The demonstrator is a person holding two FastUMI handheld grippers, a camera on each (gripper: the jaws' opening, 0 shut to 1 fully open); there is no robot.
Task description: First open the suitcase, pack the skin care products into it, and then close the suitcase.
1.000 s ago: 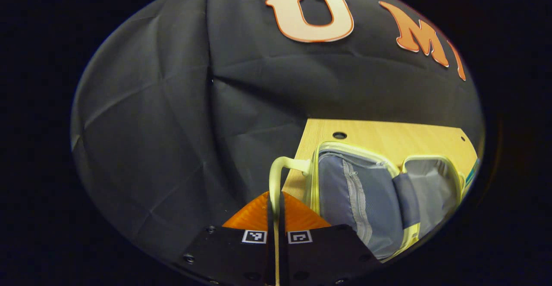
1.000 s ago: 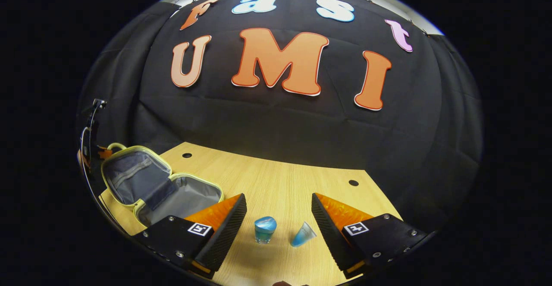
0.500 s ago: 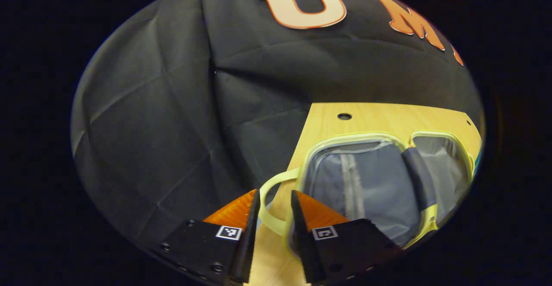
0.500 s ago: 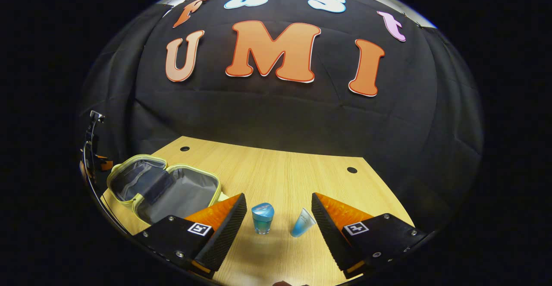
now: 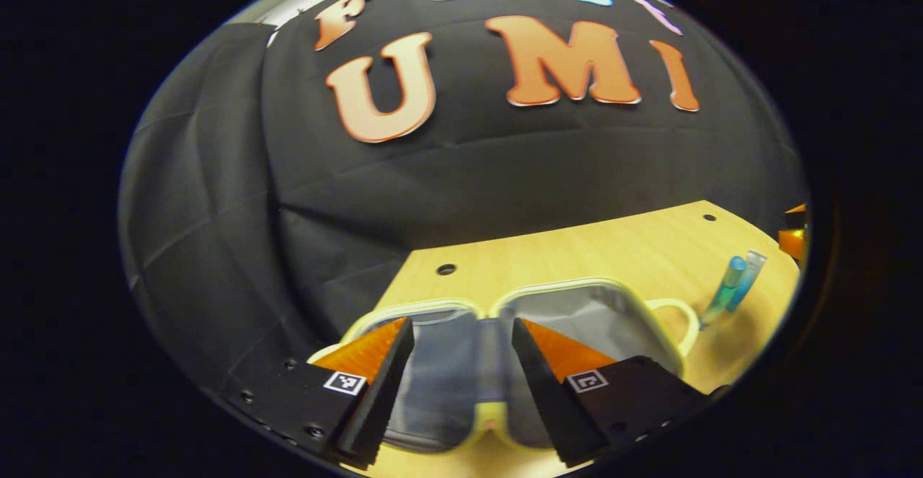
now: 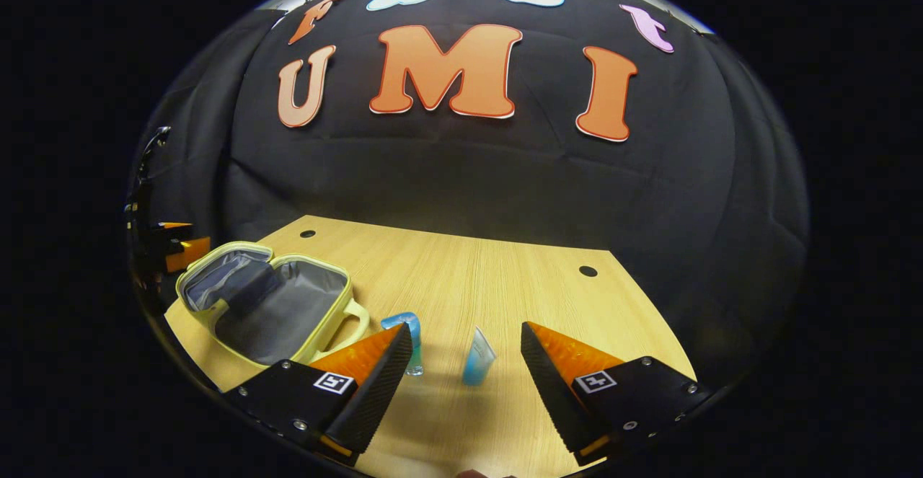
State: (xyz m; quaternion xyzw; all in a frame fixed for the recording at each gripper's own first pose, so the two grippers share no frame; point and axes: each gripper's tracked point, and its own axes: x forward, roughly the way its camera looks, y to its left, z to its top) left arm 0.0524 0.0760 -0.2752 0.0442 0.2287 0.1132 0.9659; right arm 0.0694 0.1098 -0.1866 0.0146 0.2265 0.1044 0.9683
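Both grippers hang open over a light wooden table [image 6: 505, 298]. In the left gripper view, the left gripper [image 5: 461, 363] spreads its fingers wide with nothing between them, poised above the suitcase [image 5: 577, 312], a small yellow-trimmed case lying unzipped and flat, its two grey-lined halves side by side and joined by a dark strap. A looped handle [image 5: 681, 319] juts from the case's right half, and near it stand two pale blue skin care products, a bottle [image 5: 727, 287] and a tube [image 5: 746, 276], close together on the tabletop. In the right gripper view, the right gripper [image 6: 467, 373] also holds nothing, its fingers framing the tube [image 6: 477, 357], while the bottle [image 6: 408, 339] sits just beside its left finger. Farther left lies the opened suitcase [image 6: 267, 301], apart from both products
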